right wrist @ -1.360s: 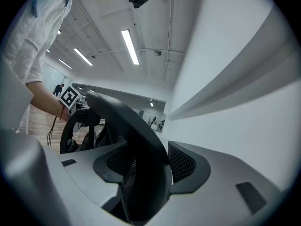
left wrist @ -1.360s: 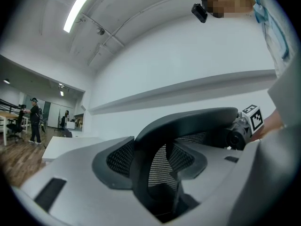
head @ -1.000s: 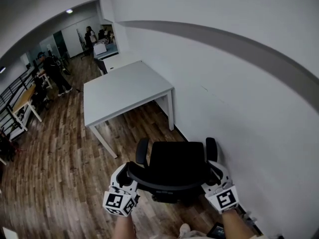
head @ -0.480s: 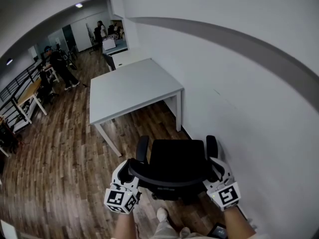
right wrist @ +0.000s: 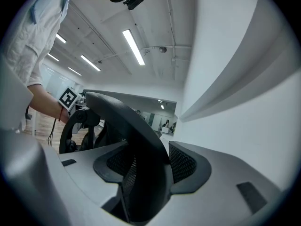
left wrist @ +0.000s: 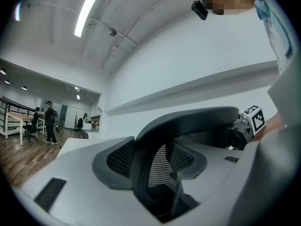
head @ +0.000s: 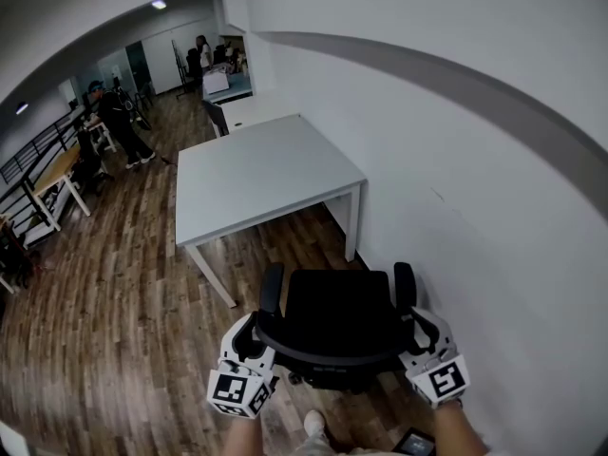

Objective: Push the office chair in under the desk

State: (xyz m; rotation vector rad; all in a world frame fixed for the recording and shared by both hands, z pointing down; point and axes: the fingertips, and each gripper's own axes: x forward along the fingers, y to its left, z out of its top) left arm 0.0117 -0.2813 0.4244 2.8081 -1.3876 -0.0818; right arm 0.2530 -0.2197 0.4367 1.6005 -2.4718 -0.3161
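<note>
A black office chair (head: 338,313) stands on the wood floor, a short way in front of the white desk (head: 256,171). Its seat faces the desk's near right corner. My left gripper (head: 251,342) is shut on the left end of the backrest's curved top rim (head: 323,354). My right gripper (head: 421,334) is shut on the rim's right end. In the left gripper view the dark rim (left wrist: 188,120) and its mesh run between the grey jaws of the left gripper (left wrist: 157,171). In the right gripper view the rim (right wrist: 120,114) fills the gap of the right gripper (right wrist: 146,173).
A white wall (head: 475,188) runs close along the chair's right side and the desk's right edge. Open wood floor (head: 104,302) lies to the left. Far back left are people (head: 119,122), more desks and a black railing (head: 28,174). My shoe (head: 313,426) is behind the chair.
The chair, with both grippers holding its backrest, has rolled forward toward the desk. The desk now looks nearer and larger. A foot has stepped forward behind the chair.
</note>
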